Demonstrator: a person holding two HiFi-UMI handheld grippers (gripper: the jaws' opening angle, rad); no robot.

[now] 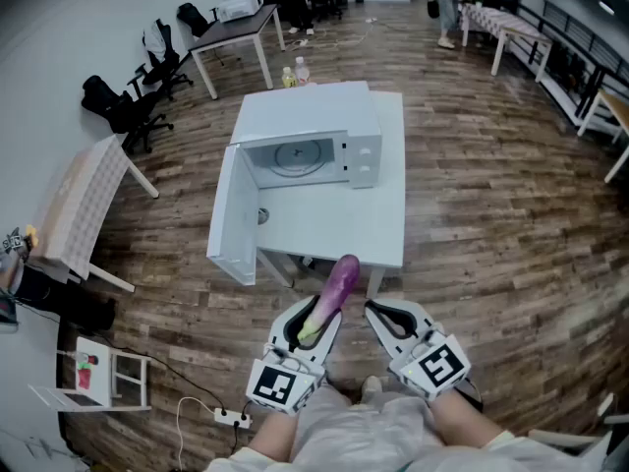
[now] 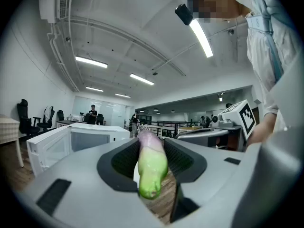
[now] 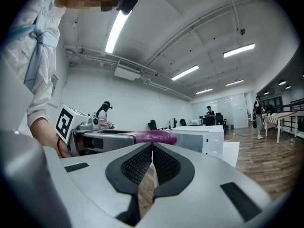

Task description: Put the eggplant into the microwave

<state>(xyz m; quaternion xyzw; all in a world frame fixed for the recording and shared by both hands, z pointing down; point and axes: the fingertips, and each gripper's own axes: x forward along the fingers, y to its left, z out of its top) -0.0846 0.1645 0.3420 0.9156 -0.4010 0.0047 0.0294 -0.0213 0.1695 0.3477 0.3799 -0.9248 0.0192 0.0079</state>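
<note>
The eggplant (image 2: 151,167) is gripped between the left gripper's (image 1: 316,320) fingers (image 2: 124,159). Only in the right gripper's (image 3: 152,151) own view are its fingers (image 3: 137,164) seen pressed together, empty.

Purple, green-ended eggplant (image 1: 339,278) points level toward open white microwave (image 1: 307,112).

Glossy eggplant (image 1: 339,281) & wood-plank floor (image 1: 491,214)
</note>
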